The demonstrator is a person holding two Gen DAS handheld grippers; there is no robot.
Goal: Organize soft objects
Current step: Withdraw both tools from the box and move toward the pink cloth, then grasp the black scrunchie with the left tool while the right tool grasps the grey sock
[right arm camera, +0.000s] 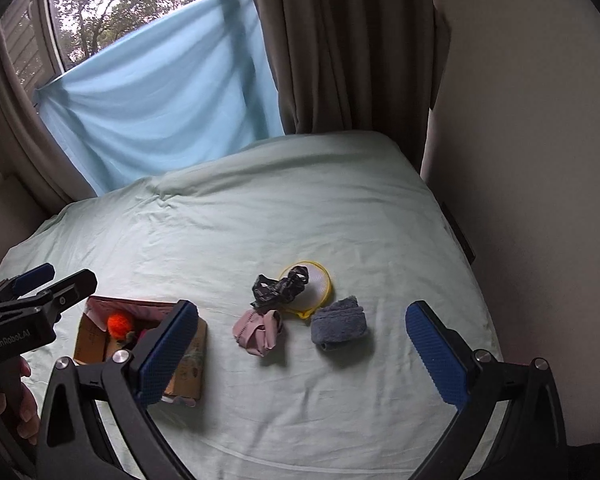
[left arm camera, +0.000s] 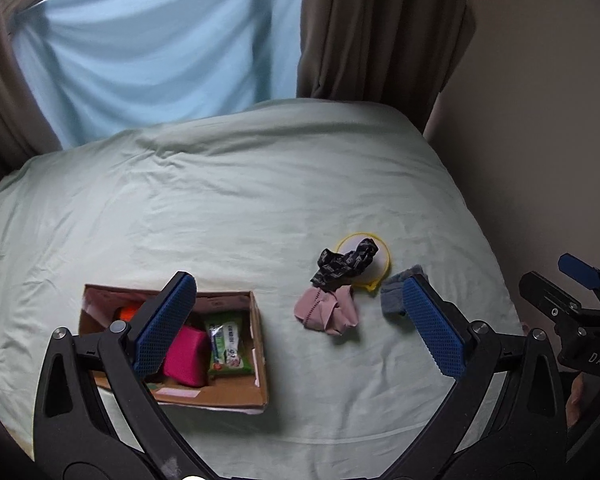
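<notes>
Both the left gripper (left arm camera: 300, 322) and right gripper (right arm camera: 302, 354) are held wide apart, empty; the cardboard box (right arm camera: 96, 334) is seen at nine o'clock of the pink cloth (right arm camera: 259, 332).

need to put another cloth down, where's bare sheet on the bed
Bare sheet across the whole far half, toward the curtains. Also a strip between the box and the pink cloth. Crowded: pink cloth, black cloth, yellow ring and grey cloth cluster together.

Pale green bed sheet (right arm camera: 260, 208); grey towel (right arm camera: 339, 324); pink cloth (right arm camera: 259, 333); black patterned cloth (right arm camera: 278, 288); brown cardboard box (left arm camera: 236, 394).
</notes>
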